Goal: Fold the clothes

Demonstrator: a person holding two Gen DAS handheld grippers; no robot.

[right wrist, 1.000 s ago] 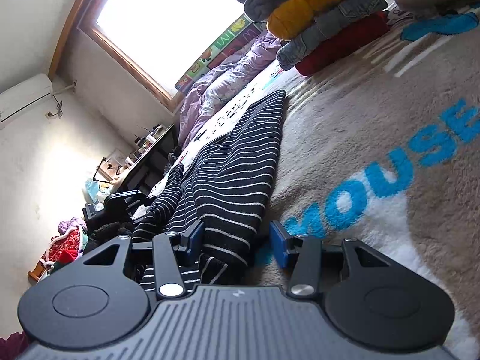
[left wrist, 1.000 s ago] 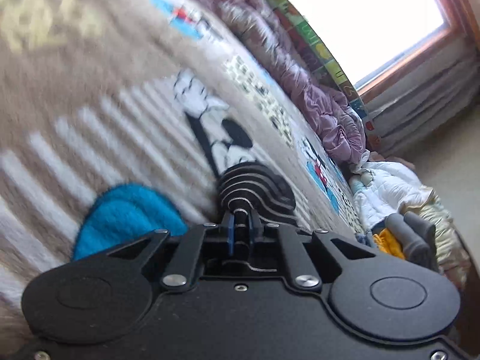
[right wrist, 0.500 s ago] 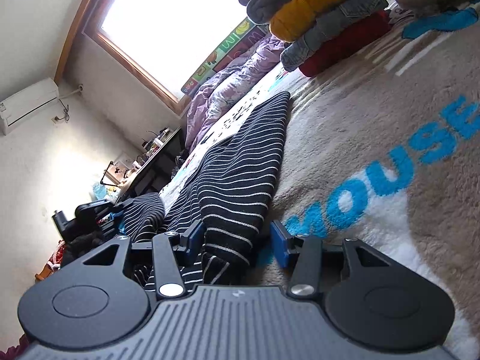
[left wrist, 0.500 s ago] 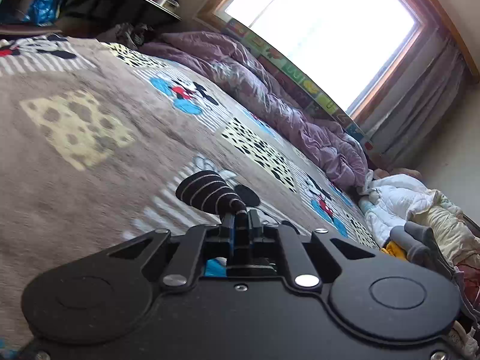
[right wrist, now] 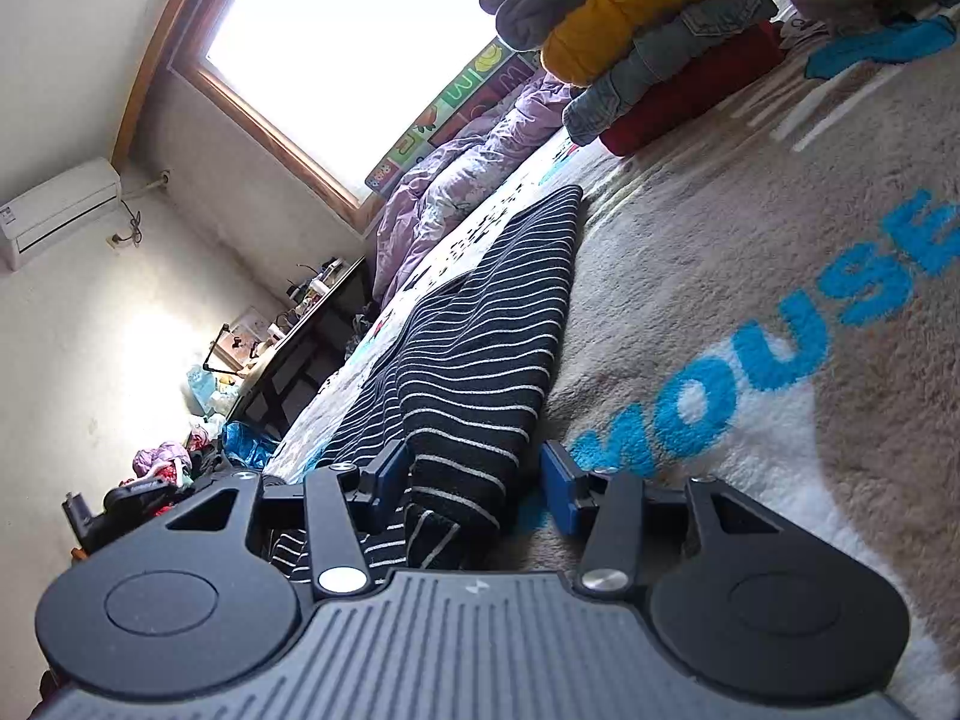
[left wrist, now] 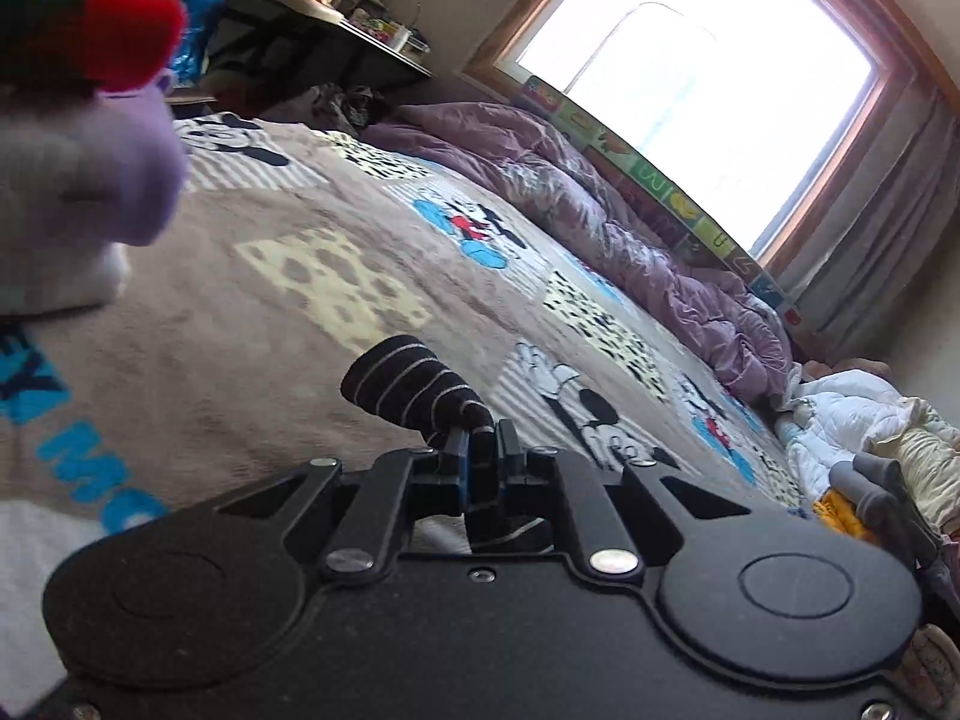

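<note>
Blue letters "MOUSE" stand on the beige blanket (right wrist: 780, 228).

bed covered by a beige fleece blanket (right wrist: 750, 228) with blue lettering and cartoon-mouse panels. lying on it: a black striped garment (right wrist: 480, 336) spread lengthwise; a stack of folded clothes (right wrist: 648, 54) at the far end; a rumpled purple quilt (left wrist: 630, 240) along the window side.

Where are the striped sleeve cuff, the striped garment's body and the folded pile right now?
striped sleeve cuff (left wrist: 414, 393): left wrist view, on the rolled end sticking out past the shut fingers.
striped garment (right wrist: 480, 354): right wrist view, middle of the flat body.
folded pile (right wrist: 636, 18): right wrist view, on the yellow layer.
</note>
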